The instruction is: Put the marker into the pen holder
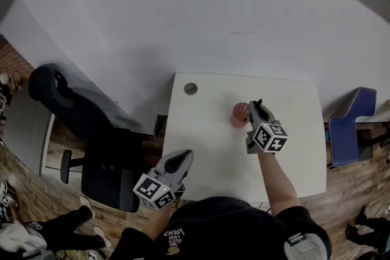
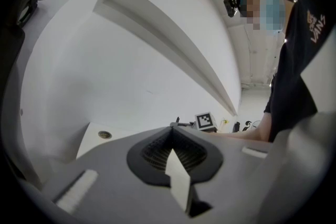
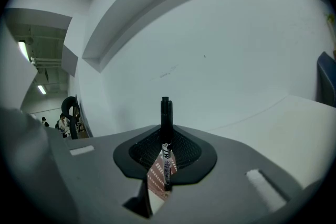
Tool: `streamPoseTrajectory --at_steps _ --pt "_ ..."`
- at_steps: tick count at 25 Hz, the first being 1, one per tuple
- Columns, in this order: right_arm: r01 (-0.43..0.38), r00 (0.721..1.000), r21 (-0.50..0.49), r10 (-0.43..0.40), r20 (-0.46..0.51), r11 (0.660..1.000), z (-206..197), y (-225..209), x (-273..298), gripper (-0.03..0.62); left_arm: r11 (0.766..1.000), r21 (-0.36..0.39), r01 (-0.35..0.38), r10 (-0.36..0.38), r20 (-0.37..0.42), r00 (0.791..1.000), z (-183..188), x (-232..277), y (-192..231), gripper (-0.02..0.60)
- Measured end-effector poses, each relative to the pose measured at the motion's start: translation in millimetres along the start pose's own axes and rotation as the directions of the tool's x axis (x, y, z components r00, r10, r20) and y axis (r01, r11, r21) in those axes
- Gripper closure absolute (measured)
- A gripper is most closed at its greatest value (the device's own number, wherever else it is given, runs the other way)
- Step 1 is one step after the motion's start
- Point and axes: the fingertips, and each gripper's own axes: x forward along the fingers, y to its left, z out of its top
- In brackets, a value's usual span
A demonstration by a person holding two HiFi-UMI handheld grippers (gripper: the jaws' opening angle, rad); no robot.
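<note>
closest to the lens, along the bottom edge of the head view, is the person's dark shirt (image 1: 207, 231). at lower left the left tongs (image 1: 181, 159) hang over the near left corner of the white surface (image 1: 204, 143). they are clenched on nothing: the left gripper view shows the jaws meeting at their tips. i judge they are parked there to stay clear, since this job seems to need one tool only. right of centre the red pen holder (image 1: 239, 114) stands on the surface. just beside it, on its right, the right tongs (image 1: 256, 106) grasp the black marker (image 3: 166, 119). the marker runs upright across the jaws in the right gripper view, with its top above them and a red patch showing below through the gap. held upright like this, it lines up with the holder's mouth, so it looks poised for lowering. whether its lower end has entered the holder i cannot tell.
</note>
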Motion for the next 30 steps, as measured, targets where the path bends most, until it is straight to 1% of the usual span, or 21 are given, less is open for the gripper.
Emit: streamPoseTrajectory --at_steps 3,6,17,24,30 --pt "0.006 1.000 -0.024 -0.007 -0.017 1.000 -12.5 -2.3 1.0 0.548 1.000 -0.005 -0.006 0.006 0.002 1.000 -2.0 -1.8 2.9 0.529" --pt "0.016 0.999 -0.024 -0.016 -0.036 1.000 -23.8 -4.7 1.6 0.549 1.000 -0.005 -0.003 0.003 0.003 1.000 -1.9 -2.9 3.3 0.529" --pt "0.015 0.993 -0.059 -0.022 -0.118 0.998 -48.2 -3.4 4.0 0.551 1.000 -0.010 -0.015 0.015 -0.013 1.000 -7.4 -10.5 4.3 0.529" --pt "0.015 0.991 -0.075 -0.025 -0.131 0.997 -53.7 -0.2 4.5 0.549 1.000 -0.014 -0.014 0.014 -0.016 1.000 -10.4 -11.3 4.0 0.529" --pt "-0.010 0.992 -0.073 0.001 -0.122 0.997 -50.7 3.7 4.8 0.549 1.000 -0.021 -0.013 0.013 -0.009 1.000 -8.3 -9.7 2.1 0.529"
